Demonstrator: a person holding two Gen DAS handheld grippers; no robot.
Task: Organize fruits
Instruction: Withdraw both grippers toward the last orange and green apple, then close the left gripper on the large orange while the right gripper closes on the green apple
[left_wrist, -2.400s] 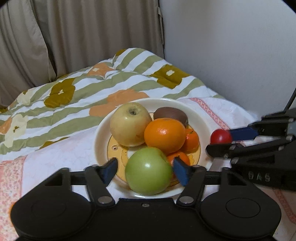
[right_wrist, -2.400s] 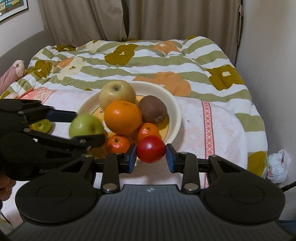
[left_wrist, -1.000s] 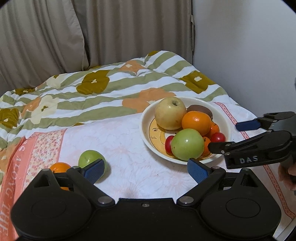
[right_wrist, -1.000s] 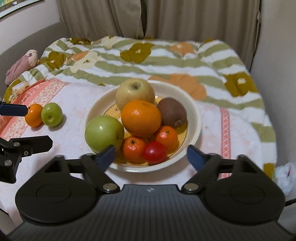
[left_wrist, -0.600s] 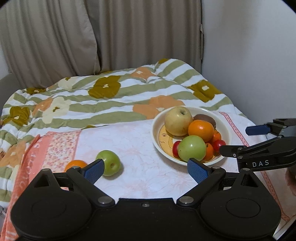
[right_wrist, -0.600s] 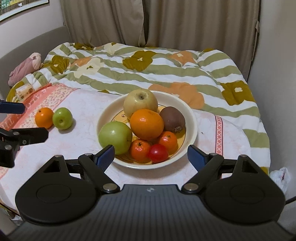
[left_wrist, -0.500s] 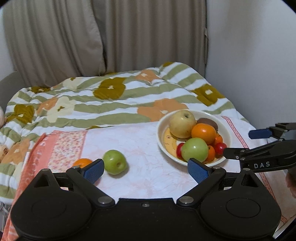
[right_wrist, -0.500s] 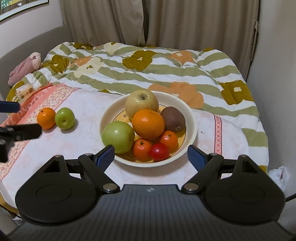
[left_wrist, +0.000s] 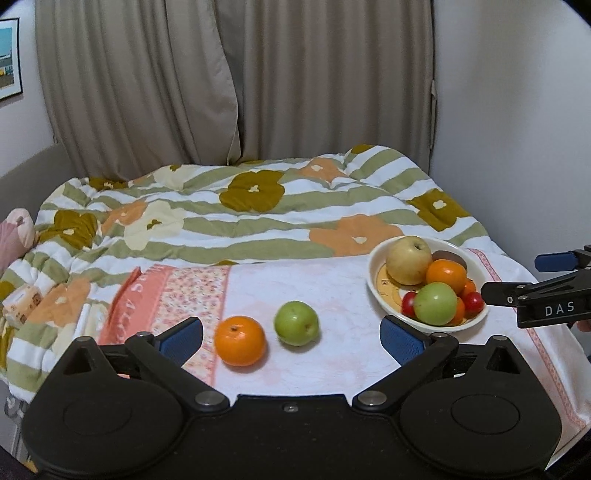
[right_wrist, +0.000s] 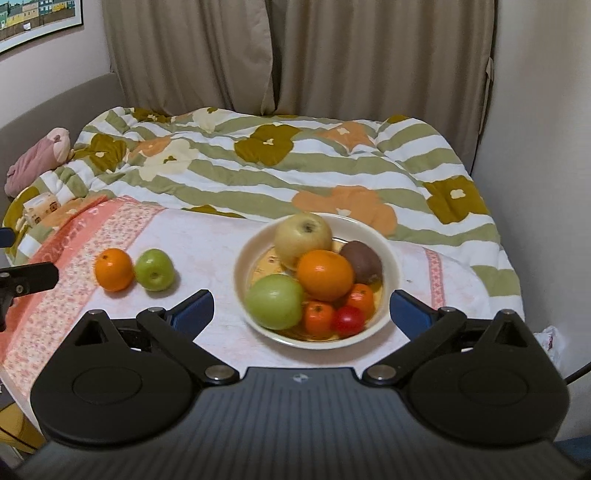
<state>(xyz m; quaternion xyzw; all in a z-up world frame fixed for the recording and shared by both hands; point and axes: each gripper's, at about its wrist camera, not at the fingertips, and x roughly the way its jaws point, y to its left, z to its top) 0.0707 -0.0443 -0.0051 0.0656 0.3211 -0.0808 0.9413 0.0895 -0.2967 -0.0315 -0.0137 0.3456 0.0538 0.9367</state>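
We are holding the left gripper (left_wrist: 291, 338) spread, gripping nothing | right gripper (right_wrist: 301, 308) spread, gripping nothing | orange (left_wrist: 240, 340) and green apple (left_wrist: 296, 323) sitting beside the bowl (right_wrist: 391, 266).

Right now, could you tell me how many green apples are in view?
2. One green apple sits at the front left of the fruit bowl; a smaller green apple lies on the cloth beside a loose orange. Others may be hidden under the pile.
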